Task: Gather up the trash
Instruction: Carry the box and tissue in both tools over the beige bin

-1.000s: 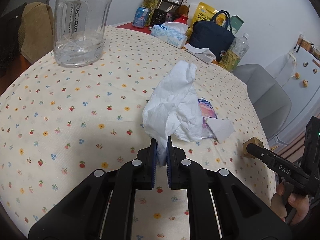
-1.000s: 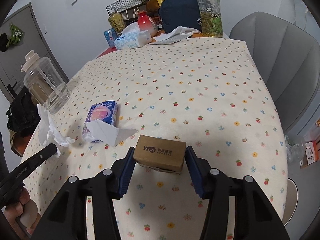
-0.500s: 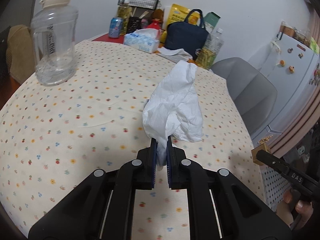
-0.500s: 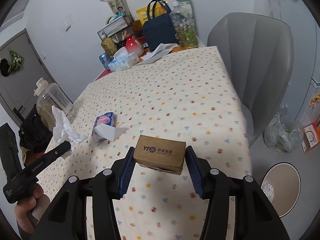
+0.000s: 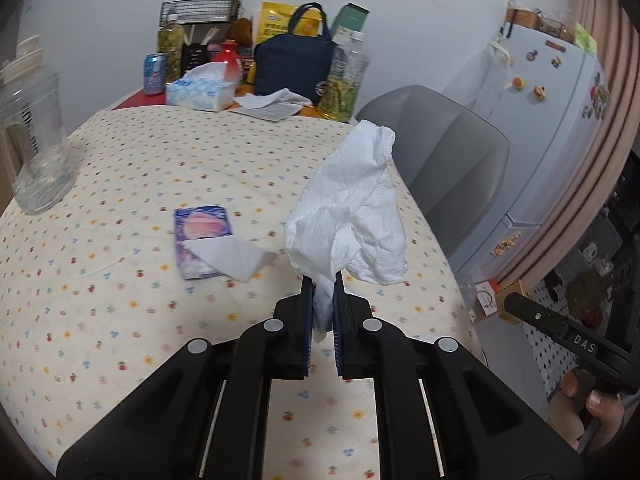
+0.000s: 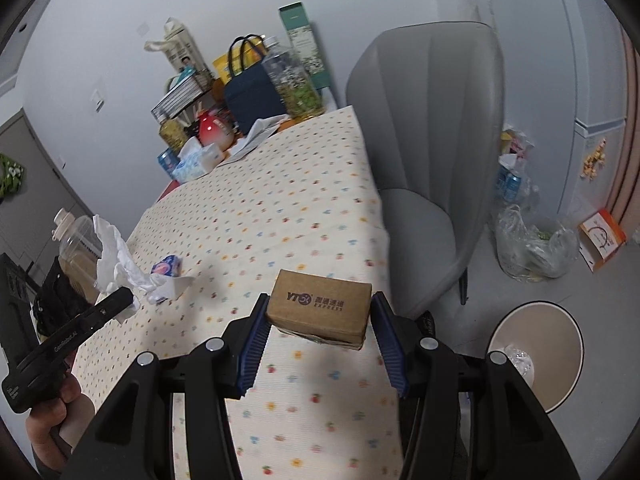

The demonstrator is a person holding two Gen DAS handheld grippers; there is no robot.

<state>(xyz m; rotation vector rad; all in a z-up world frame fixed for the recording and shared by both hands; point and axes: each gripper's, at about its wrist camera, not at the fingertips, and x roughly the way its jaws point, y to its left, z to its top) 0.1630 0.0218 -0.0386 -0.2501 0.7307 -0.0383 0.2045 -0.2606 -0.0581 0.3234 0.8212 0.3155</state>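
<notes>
The counter [image 5: 120, 184] with its flowered cloth carries a purple packet [image 5: 202, 240]. A round bin [image 6: 538, 364] stands on the floor beside it. The right gripper [image 6: 318, 316] pinches a cardboard box [image 6: 320, 310] above the counter's edge. The left gripper [image 5: 323, 300], jaws nearly together, pinches a crumpled tissue [image 5: 352, 216] held clear of the cloth.

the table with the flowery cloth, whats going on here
A person is clearing trash with a handheld gripper in each hand. The left gripper is shut on a crumpled white tissue, and the right gripper clamps a small cardboard express box, both held up above the table. A round bin stands on the floor to the right. A purple tissue packet is not yet collected.
</notes>
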